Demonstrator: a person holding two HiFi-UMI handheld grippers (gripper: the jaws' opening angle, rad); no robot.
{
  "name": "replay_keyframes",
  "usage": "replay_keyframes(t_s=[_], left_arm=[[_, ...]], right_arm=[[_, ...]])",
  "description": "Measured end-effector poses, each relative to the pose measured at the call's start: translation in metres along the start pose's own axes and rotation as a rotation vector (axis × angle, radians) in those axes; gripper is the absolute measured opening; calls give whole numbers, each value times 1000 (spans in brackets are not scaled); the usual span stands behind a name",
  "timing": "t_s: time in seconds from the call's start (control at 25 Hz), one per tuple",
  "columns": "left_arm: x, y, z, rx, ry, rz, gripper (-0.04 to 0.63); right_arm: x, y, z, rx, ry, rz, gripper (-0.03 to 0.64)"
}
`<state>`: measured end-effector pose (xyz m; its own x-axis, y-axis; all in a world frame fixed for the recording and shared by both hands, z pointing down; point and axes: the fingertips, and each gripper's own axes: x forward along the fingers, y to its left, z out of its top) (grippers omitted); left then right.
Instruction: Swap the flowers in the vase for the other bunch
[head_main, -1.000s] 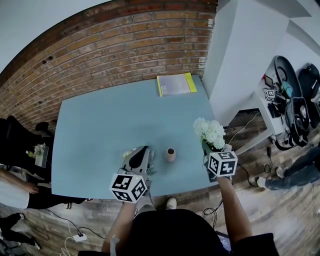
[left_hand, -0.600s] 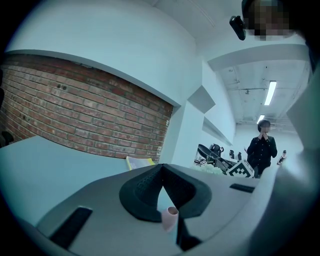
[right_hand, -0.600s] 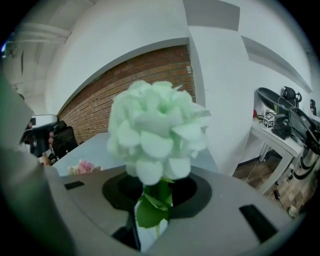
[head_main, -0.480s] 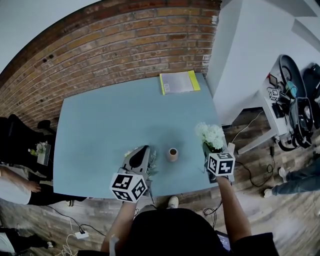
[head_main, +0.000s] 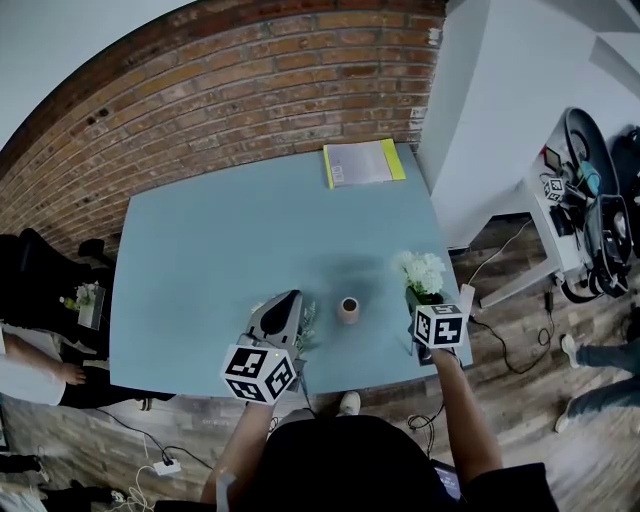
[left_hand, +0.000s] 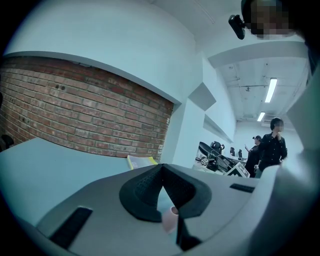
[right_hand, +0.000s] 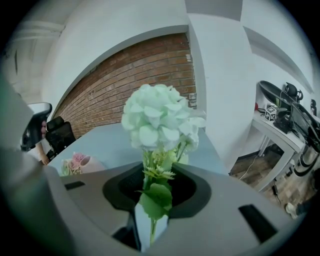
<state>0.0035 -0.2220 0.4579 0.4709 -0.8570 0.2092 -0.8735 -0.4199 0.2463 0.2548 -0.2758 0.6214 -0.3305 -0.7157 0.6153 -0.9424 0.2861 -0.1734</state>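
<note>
The white flowers, stems pinched in my right hand-held gripper, now hang lower over the surface, right of the empty vase. I judge I'm laying them aside. My left hand-held gripper is pressed together.

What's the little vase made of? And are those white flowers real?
The vase looks like ceramic: pale pink, matte, smooth and opaque. The flowers are probably artificial, fabric or plastic. Their petals and leaves look stiff and very even, but I can't be sure.
</note>
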Motion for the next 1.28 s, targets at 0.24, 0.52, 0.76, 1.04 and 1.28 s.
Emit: replay_keyframes(t_s=[0.24,0.52,0.76,1.04,1.28], left_arm=[[1,6,-2,-13,1,19,6],[0,11,-3,-12,4,32,6],[-3,16,-5,-11,17,49,6],[-3,18,-6,-19,19,56,6],[-2,18,-7,-20,18,55,6]], right_arm=[[12,-6,-14,15,42,-3,120],[26,-5,-29,11,85,-5,121],[38,-7,-39,8,115,-18,121],[47,-6,-39,21,116,-9,158],[48,-5,-37,39,89,10,268]])
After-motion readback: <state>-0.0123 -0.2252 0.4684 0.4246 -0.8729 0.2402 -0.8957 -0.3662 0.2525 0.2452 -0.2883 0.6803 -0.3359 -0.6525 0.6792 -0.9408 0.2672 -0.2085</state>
